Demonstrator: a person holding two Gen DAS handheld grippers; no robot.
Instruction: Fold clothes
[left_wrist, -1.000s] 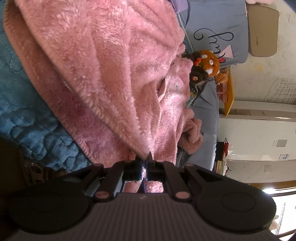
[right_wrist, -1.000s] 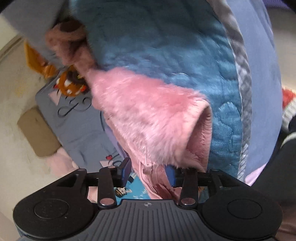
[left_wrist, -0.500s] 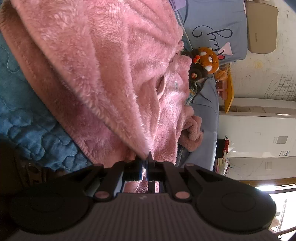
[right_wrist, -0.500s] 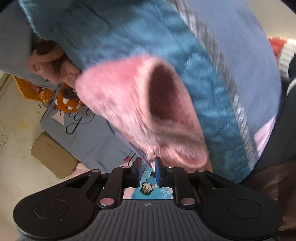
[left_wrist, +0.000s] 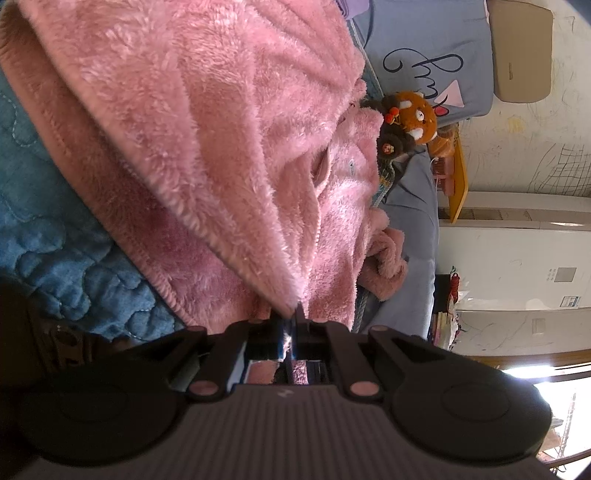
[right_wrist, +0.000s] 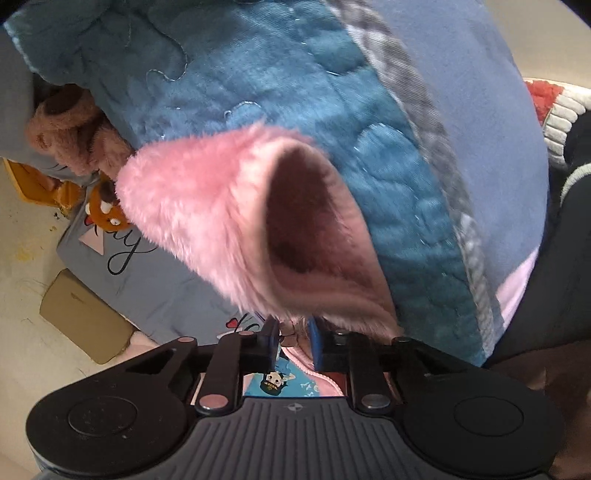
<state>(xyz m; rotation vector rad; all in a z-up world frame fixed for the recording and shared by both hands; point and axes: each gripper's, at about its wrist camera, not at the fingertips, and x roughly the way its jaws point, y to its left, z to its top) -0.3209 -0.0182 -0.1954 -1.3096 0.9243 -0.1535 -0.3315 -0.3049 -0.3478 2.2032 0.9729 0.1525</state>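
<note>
A fluffy pink fleece garment (left_wrist: 207, 122) lies over a blue quilted bedspread (left_wrist: 55, 258). My left gripper (left_wrist: 291, 325) is shut on a corner of the garment's edge, and the cloth spreads away from the fingertips. In the right wrist view the same pink garment (right_wrist: 207, 218) hangs as an open tube, its darker inside showing. My right gripper (right_wrist: 294, 341) is shut on its lower edge, the blue pads a little apart around the cloth. The bedspread (right_wrist: 295, 85) lies behind it.
An orange plush toy (left_wrist: 410, 118) sits by a grey-blue pillow with script lettering (left_wrist: 424, 62). A second pink fleece piece (left_wrist: 384, 258) lies bunched beyond the garment. A cardboard piece (right_wrist: 85, 314) lies on the floor. A red and white knit item (right_wrist: 554, 107) is at the right.
The right gripper closed on the pink garment's edge and lifted it, so the tube now hangs open toward the camera. The left gripper kept its hold and barely moved.
</note>
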